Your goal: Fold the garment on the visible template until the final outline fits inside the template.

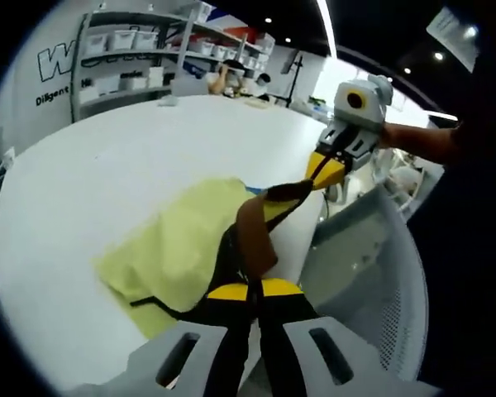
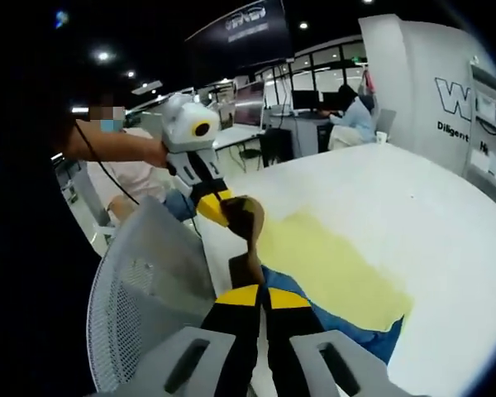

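Yellow cloth, the garment [image 1: 182, 244], lies spread flat on the white table [image 1: 107, 165] near its edge, and in the right gripper view the same garment [image 2: 331, 265] sits on the table [image 2: 413, 207] with a blue sheet [image 2: 372, 335], perhaps the template, peeking out from under its near side. A brown strip of fabric [image 1: 256, 231] is stretched between the two tools. The left claw [image 1: 252, 291] has its yellow-tipped jaws pressed together on one end of that strip, right at the garment's border. The right claw [image 1: 329, 168] comes into the left gripper view from the right, held by a person's hand [image 1: 397, 136], and it pinches the strip's other end just past the table's rim. From the right gripper view, the right claw [image 2: 259, 295] is clamped on the brown strip of fabric [image 2: 250, 240], while the left claw [image 2: 217, 207] reaches in from the left, gripped by a hand [image 2: 153, 150], its tips closed on the far end of the strip. A grey mesh chair back [image 2: 140, 281] stands just beside the table, and the chair back [image 1: 380, 273] curves along the table edge in the left gripper view as well. Shelves with white bins [image 1: 140, 50] line the far wall.
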Available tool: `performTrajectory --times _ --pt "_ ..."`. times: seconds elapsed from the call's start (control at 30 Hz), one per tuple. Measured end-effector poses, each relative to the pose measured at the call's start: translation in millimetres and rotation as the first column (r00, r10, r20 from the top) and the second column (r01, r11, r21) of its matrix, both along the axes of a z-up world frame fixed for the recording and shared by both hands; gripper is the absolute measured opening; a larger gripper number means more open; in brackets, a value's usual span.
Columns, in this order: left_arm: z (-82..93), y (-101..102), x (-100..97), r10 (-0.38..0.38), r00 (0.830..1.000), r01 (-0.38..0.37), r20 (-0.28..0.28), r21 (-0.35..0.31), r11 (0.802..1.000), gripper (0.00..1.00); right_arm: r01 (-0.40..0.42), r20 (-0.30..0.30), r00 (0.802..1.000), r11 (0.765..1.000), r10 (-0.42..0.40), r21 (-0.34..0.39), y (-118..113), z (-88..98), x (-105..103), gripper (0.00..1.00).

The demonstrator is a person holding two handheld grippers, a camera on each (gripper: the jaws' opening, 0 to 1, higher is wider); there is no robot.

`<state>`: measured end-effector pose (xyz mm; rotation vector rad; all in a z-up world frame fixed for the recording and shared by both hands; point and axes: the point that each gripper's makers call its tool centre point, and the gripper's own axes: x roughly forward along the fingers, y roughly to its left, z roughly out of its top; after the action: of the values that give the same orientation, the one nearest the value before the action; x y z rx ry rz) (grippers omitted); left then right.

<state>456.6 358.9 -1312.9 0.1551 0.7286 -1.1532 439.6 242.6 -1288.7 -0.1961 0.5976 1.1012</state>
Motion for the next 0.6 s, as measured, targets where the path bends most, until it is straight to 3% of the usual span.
performTrajectory --times 0.3,0.6 --pt "31.1 -3.2 32.0 0.031 0.999 -0.029 0.030 -0.073 0.997 0.05 0.031 0.060 0.998 0.999 -0.033 0.029 -5.3 28.8 29.0 0.00" --pt "43.5 -8.9 67.3 0.078 0.994 -0.072 0.079 -0.083 0.994 0.05 0.076 0.114 0.990 0.997 -0.078 0.014 -10.1 34.4 59.9 0.00"
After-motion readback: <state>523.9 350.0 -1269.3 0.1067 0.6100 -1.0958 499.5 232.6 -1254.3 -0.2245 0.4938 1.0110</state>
